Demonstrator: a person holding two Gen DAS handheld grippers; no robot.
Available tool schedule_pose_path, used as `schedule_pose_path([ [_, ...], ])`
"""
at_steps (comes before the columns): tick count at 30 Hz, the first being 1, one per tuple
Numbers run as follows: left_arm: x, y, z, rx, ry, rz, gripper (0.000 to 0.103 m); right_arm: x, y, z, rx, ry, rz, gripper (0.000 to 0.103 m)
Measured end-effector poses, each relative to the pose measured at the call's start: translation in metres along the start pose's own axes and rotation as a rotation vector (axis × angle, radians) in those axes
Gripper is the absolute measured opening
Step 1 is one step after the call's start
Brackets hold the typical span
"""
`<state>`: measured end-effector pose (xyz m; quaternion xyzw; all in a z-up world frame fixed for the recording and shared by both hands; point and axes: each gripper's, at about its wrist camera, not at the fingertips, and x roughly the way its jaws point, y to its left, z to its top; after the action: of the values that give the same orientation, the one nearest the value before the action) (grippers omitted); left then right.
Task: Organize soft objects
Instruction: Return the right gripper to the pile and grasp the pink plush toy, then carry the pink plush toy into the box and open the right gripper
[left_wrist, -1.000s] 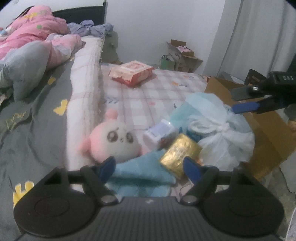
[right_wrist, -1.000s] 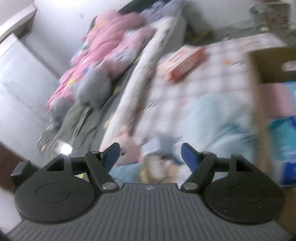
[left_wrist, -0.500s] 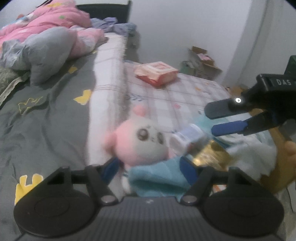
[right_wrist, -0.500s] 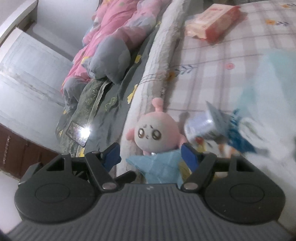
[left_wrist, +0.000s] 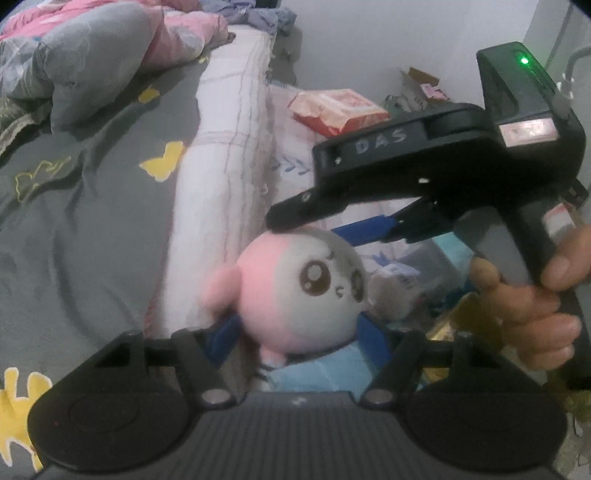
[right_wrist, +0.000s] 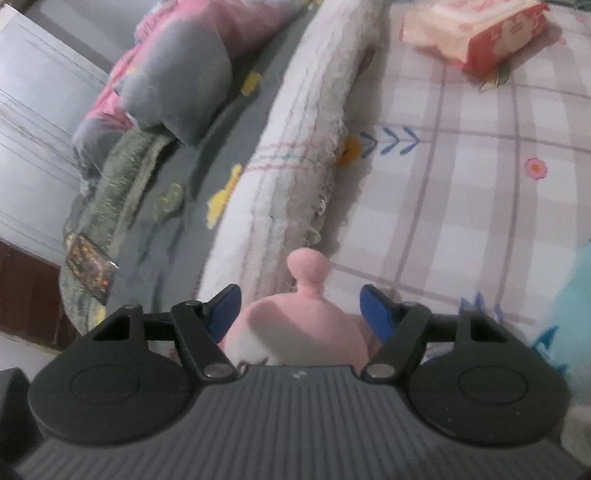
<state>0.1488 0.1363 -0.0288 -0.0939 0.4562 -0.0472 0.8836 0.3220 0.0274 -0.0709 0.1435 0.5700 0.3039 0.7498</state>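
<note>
The pink-and-white plush toy (left_wrist: 295, 284) is the landmark here; it sits upright on the bed (left_wrist: 92, 206), at the foot of a rolled cream blanket (left_wrist: 225, 147) that runs away behind it.

The left gripper (left_wrist: 297, 341) reaches in from in front of the toy. Its two blue pads stand on either side of the toy's lower half, apart, and whether they press the plush or only flank it cannot be told. Under the toy, toward the camera, lies a light blue cloth (left_wrist: 317, 373).

The right gripper (right_wrist: 301, 310) comes in over the toy's crown — in the left wrist view its black upper finger lies across the top of the head and a blue pad shows just behind it. A hand (left_wrist: 528, 295) to the right of the toy grasps that gripper's handle. From the right wrist view, the toy's pink crown and its small topknot sit between the two blue pads; the jaws are closing, with a gap visible on each side of the head.

Right of the toy, partly hidden by the right gripper, are a small white packet (left_wrist: 399, 284) and something gold (left_wrist: 465, 314). Beyond the toy, on the checked sheet (right_wrist: 480, 184), lies a red and white soft pack (right_wrist: 480, 33). Left of the toy, past the blanket roll, a grey duvet with yellow shapes spreads out — pink and grey bedding (left_wrist: 74, 48) is heaped at its far end.
</note>
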Motion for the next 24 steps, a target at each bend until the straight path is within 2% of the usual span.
schedule_pose_path([
  [2, 0.005, 0.002, 0.001, -0.005, 0.011, 0.0, 0.073, 0.005, -0.002, -0.001, 0.017, 0.001, 0.029, 0.055],
  [5, 0.009, 0.006, 0.002, -0.031, 0.017, -0.016, 0.073, 0.002, 0.001, -0.003, 0.007, -0.024, 0.025, 0.051],
  [11, -0.006, 0.006, -0.001, -0.043, -0.027, -0.036, 0.072, -0.019, 0.015, -0.012, -0.031, -0.097, 0.005, 0.043],
  [15, -0.03, 0.002, -0.001, -0.031, -0.088, -0.026, 0.072, -0.047, 0.029, -0.014, -0.054, -0.152, 0.047, 0.036],
  [24, -0.091, -0.024, 0.006, 0.033, -0.257, -0.022, 0.072, -0.122, 0.068, -0.025, -0.166, -0.322, 0.108, 0.031],
])
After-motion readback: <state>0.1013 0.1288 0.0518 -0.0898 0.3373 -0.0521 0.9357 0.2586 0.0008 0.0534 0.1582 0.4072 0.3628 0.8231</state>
